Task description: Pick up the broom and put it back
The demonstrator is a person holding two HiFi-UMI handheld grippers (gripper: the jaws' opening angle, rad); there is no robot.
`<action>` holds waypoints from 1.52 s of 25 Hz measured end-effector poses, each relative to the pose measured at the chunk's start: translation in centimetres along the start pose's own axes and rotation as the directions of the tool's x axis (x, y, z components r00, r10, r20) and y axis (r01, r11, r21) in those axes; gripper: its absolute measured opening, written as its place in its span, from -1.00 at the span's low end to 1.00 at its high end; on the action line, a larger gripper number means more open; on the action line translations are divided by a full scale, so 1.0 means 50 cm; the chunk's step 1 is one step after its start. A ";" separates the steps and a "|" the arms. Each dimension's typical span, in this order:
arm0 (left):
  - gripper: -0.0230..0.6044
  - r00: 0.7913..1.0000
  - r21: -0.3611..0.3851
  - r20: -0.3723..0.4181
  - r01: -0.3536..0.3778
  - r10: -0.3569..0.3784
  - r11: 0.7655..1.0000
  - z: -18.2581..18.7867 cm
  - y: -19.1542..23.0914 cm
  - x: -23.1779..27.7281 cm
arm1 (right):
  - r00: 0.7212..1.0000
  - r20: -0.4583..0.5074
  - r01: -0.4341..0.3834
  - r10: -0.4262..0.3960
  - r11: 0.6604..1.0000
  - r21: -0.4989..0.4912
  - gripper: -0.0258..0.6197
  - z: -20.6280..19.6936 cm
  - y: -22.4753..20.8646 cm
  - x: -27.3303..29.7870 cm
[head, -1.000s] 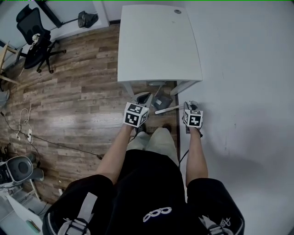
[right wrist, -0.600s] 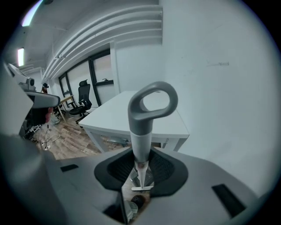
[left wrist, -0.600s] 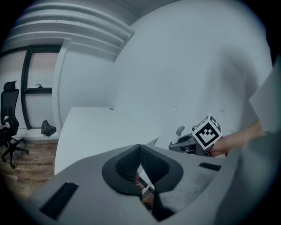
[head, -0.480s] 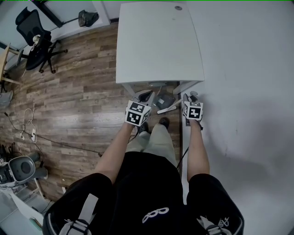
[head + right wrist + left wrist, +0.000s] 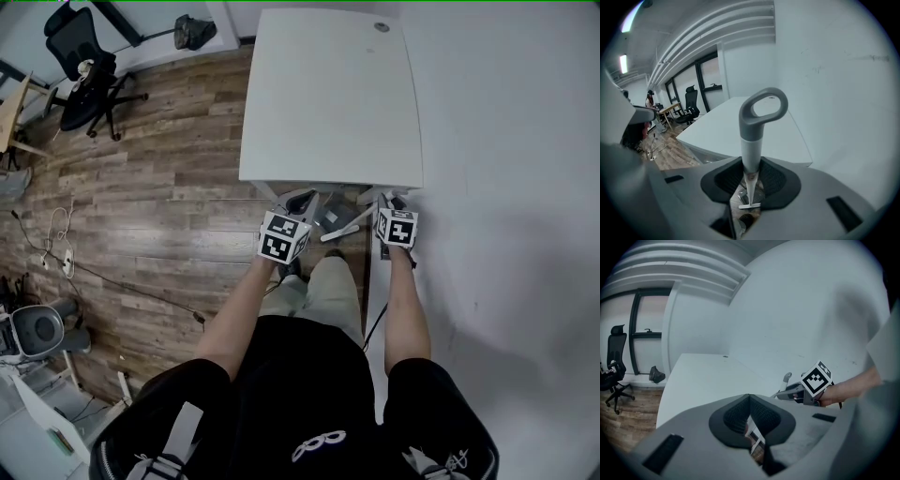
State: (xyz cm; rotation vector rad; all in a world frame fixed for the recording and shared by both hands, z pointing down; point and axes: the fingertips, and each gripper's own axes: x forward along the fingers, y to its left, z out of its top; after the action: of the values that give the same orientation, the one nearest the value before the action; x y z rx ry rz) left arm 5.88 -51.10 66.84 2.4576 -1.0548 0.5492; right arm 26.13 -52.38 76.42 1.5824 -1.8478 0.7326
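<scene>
The broom has a white shaft (image 5: 751, 150) topped by a grey loop grip (image 5: 764, 110). My right gripper (image 5: 751, 161) is shut on the shaft just below the grip. In the head view the shaft (image 5: 347, 223) slants down and left from the right gripper (image 5: 386, 202) toward the floor by the person's feet. The broom's grip (image 5: 787, 377) also shows in the left gripper view, above the right gripper (image 5: 785, 393). My left gripper (image 5: 300, 200) hangs beside it at the table's near edge, pads (image 5: 740, 411) meeting at the tips with nothing between them.
A white table (image 5: 328, 94) stands straight ahead against a white wall (image 5: 506, 141). A grey dustpan-like thing (image 5: 333, 214) sits low under the table's near edge. An office chair (image 5: 89, 80) stands far left, and cables (image 5: 56, 244) lie on the wood floor.
The person has stepped toward the table. Both grippers have come forward to its near edge, the right one carrying the broom along.
</scene>
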 end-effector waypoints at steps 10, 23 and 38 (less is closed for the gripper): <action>-0.90 0.999 -0.028 0.011 -0.039 0.039 0.999 0.043 0.037 0.060 | 0.999 -0.017 -0.039 0.039 0.999 -0.006 -0.56 0.057 -0.023 0.068; -0.90 0.998 -0.057 0.019 -0.067 0.068 0.996 0.073 0.091 0.062 | 0.998 -0.045 -0.048 0.050 0.998 0.033 -0.55 0.073 -0.018 0.092; -0.91 0.997 -0.048 0.075 -0.027 0.031 0.998 0.072 0.070 -0.042 | 0.996 0.068 0.053 -0.063 0.988 0.142 -0.55 0.058 0.004 -0.062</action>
State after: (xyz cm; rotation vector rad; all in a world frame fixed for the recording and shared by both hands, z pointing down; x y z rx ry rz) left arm 2.61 -53.93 63.51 2.4427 -1.1217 0.4375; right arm 26.04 -52.44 72.17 1.7652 -1.8275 0.8037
